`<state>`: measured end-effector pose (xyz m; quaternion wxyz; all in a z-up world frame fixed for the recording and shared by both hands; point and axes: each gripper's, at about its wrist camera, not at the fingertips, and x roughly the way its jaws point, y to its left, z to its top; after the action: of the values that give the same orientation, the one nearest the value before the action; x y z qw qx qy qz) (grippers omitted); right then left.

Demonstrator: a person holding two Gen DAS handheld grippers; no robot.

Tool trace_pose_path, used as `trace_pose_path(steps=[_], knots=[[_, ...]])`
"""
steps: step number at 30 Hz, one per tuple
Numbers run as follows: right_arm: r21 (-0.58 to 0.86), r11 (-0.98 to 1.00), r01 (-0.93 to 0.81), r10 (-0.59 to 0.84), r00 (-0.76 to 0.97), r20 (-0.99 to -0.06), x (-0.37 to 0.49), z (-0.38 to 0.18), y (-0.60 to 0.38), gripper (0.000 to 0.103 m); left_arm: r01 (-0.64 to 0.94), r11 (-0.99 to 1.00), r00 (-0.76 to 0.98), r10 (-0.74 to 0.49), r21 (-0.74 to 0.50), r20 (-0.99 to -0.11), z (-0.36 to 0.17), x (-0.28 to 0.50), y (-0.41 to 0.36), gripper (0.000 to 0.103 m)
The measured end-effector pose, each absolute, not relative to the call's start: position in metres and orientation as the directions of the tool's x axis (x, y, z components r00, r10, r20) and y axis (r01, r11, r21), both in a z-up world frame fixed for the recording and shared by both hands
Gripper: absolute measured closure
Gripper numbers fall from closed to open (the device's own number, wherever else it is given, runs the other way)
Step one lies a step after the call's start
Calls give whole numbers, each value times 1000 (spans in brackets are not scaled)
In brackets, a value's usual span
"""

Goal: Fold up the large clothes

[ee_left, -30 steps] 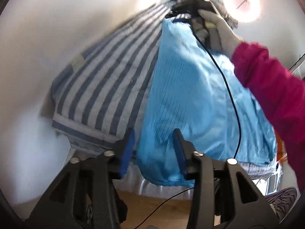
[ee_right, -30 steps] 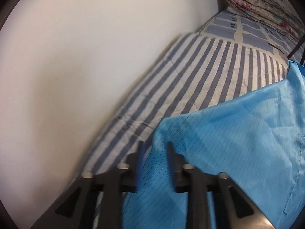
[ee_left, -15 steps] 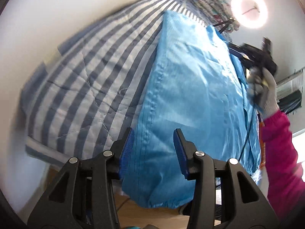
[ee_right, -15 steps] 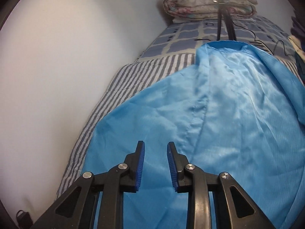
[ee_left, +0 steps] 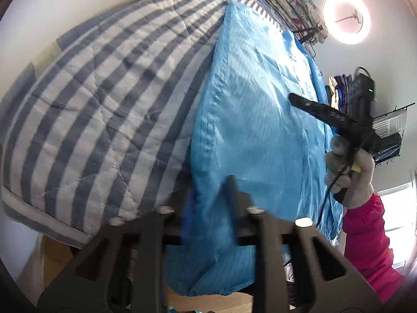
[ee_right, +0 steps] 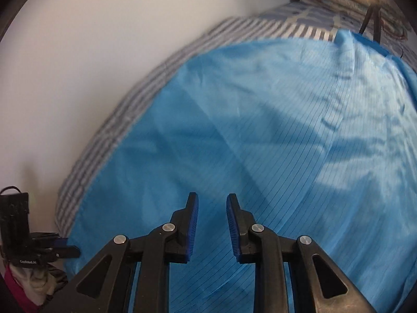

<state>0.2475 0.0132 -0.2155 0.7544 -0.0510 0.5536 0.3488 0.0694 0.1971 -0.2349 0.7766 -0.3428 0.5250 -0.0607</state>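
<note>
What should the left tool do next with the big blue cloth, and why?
Probably lift a little and draw the edge across. The left tool is closing, with the blue garment's near edge between its blurred fingers, where it hangs off the striped quilt. The right tool hovers open above it.

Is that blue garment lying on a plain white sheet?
No, the blue garment lies on a quilt with dark and light grey stripes, which shows beside it in the left wrist view.
</note>
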Motion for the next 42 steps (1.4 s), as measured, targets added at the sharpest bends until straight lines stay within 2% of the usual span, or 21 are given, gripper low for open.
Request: trace_pose_path(steps=[3,7,12,14,23,27,28,29,33,35,42], knots=[[280,762,-584,440,150,-885,248,-229,15,81,-260,772,458,-431,-580,-778,-230,68,190,101],[263,772,-578,414,145,-898,248,-228,19,79,-201,826,505,-374,-527,-778,-204,64,174,102],[331,764,-554,469,124,-875,252,-196,31,61,-126,876,539,-334,-466,-773,-183,62,154,102],[352,755,-553,490,120,-863,248,-182,39,42,-125,878,542,-330,-462,-773,-181,62,152,102],[373,734,-568,469,26,-883,232,-162,125,43,-90,903,558,-304,-420,-772,-171,59,138,102],[287,772,-567,370,34,-928,222,-174,153,43,-71,914,562,-295,-400,-773,-168,60,128,102],[258,781,-569,339,40,-940,221,-178,157,52,-66,917,563,-292,-394,-773,-167,61,125,102],[248,783,-570,326,37,-945,219,-183,159,70,-63,920,564,-287,-387,-774,-165,61,120,102],[290,793,-536,355,19,-935,218,-193,149,97,-46,932,564,-272,-359,-779,-161,66,103,102],[335,793,-509,403,24,-915,218,-190,135,103,-33,937,569,-267,-347,-778,-157,66,93,103],[505,742,-441,598,96,-796,213,-162,61,103,49,956,589,-262,-290,-764,-138,68,38,103]])
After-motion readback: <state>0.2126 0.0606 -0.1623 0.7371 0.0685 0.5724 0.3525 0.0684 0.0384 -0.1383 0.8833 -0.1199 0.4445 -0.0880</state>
